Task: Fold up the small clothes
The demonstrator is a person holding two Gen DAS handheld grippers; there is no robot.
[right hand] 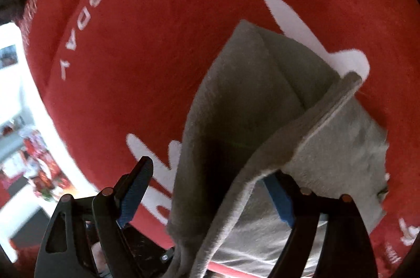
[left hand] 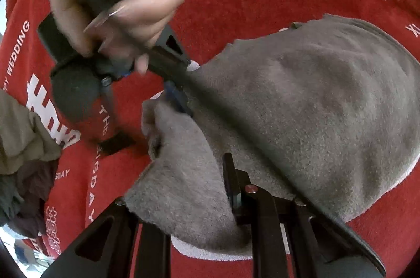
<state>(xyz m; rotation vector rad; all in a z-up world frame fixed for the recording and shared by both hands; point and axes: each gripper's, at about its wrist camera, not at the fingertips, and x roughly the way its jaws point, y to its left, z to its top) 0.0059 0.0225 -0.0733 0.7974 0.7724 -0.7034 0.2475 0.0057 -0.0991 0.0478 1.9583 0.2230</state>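
A small grey fleece garment (left hand: 302,104) lies on the red cloth (left hand: 236,2) with white lettering. In the left wrist view my left gripper (left hand: 233,188) is shut on a fold of its near edge. The right gripper (left hand: 173,94), held by a hand (left hand: 118,2), reaches in from the upper left with its blue-padded fingers at the garment's left edge. In the right wrist view the right gripper (right hand: 207,188) is open. The garment (right hand: 236,120) hangs in a raised fold between its blue pads (right hand: 134,188), resting against the right finger.
A heap of other clothes (left hand: 23,152), beige and dark, sits at the left edge of the red cloth. Beyond the cloth's left edge in the right wrist view lies a bright white floor (right hand: 15,99) with blurred objects.
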